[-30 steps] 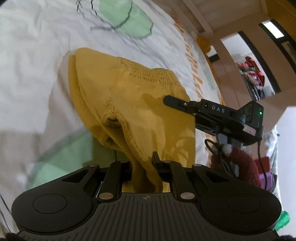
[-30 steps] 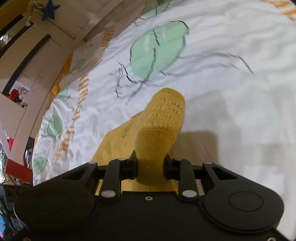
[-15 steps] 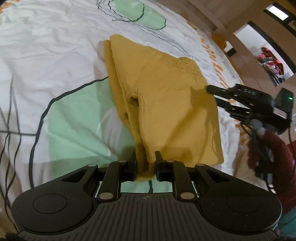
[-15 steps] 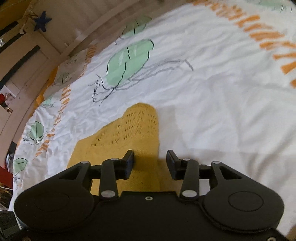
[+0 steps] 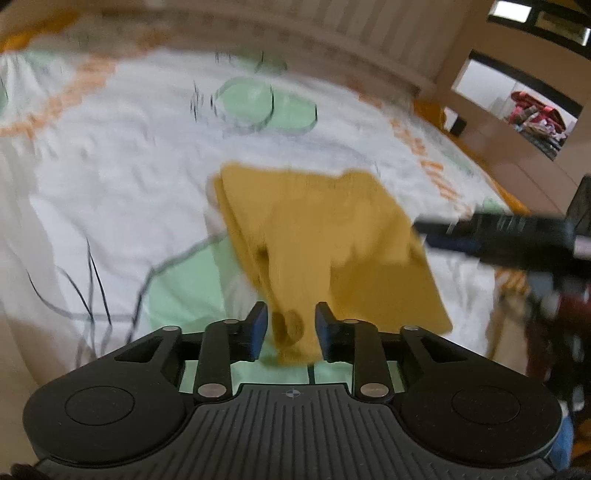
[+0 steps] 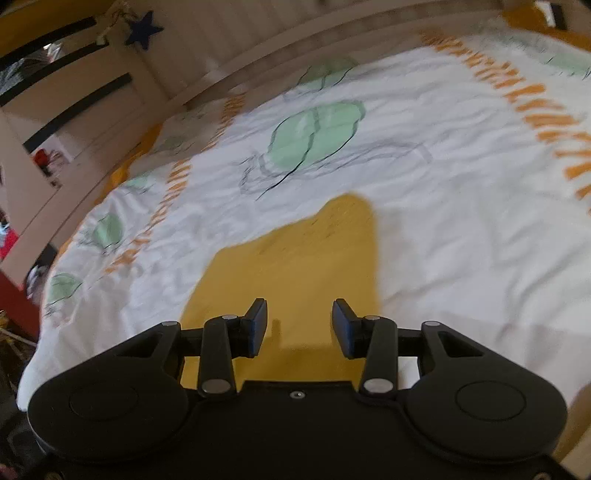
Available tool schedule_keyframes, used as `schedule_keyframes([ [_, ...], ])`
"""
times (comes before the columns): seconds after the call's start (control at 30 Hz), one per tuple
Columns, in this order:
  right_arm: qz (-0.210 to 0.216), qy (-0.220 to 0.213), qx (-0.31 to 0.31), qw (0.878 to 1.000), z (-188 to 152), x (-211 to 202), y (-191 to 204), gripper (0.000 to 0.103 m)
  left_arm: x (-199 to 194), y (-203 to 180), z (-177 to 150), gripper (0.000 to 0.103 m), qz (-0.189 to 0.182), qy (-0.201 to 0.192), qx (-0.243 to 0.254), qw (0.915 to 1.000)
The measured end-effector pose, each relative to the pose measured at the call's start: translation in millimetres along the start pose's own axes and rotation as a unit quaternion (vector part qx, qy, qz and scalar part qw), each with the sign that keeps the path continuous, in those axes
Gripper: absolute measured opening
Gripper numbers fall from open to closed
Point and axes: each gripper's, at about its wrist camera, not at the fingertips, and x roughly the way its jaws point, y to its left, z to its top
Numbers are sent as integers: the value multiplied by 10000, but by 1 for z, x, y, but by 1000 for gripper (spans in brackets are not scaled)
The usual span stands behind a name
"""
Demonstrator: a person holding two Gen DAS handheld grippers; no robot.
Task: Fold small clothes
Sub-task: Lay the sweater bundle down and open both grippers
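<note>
A small mustard-yellow knit garment (image 5: 325, 236) lies folded flat on the white printed bedspread (image 5: 110, 177). My left gripper (image 5: 290, 325) is open, its fingers standing either side of the garment's near corner without pinching it. My right gripper (image 6: 298, 325) is open and empty, just above the garment's near edge (image 6: 295, 266). It also shows in the left wrist view (image 5: 498, 236), at the garment's right side. The left wrist view is blurred.
The bedspread (image 6: 461, 221) has green leaf prints and orange stripes. A wooden bed rail (image 6: 258, 66) runs along the far side. A doorway with red clutter (image 5: 532, 110) is at the far right. A blue star (image 6: 142, 31) hangs on the wall.
Both grippers let go of the yellow garment, the right one first, then the left. The garment came down and now lies flat on the bed. Both grippers pulled back from it.
</note>
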Motion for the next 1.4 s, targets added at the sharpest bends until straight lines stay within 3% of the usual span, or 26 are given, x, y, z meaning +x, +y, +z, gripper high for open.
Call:
schedule_keyframes([
  [0.07,56,113,13,9999,-8,7,2,51,-2,-4,7,34,72,-180,57,9998],
  [0.13,-86,271,95,9995,-15,14,-2,51,1,-7,16,46,106,-229,75,9997],
  [0.23,-386,571,401,9968,-28,24,-20,45,10,-11,27,48,103,-294,99,9995],
  [0.33,-370,513,465,9969,-34,17,-26,44,25,-18,38,51,138,-338,205,9991],
  [0.47,-429,499,260,9975,-37,12,-20,44,49,-18,48,52,462,-479,96,9977],
  [0.57,-438,487,167,9977,-37,9,-16,47,66,-8,48,52,556,-275,-116,9980],
  [0.7,-433,271,-104,9986,-33,-4,-5,51,92,10,36,54,637,401,-331,9966],
  [0.77,-452,-10,-336,9984,-25,-12,4,52,91,18,31,57,513,362,-544,9965],
  [0.87,-453,-305,-573,9969,-7,-10,13,59,88,17,30,57,529,389,-505,9966],
  [0.97,-439,-480,-686,9955,11,5,16,59,87,16,30,57,569,412,-477,9964],
  [1.13,-471,-376,-842,9946,26,47,14,59,87,15,32,58,606,408,-465,9962],
  [1.27,-876,99,-744,9933,22,88,-10,57,90,12,33,60,635,418,-430,9962],
  [1.4,-814,-58,-740,9939,18,82,-10,58,92,9,34,65,694,446,-412,9957],
])
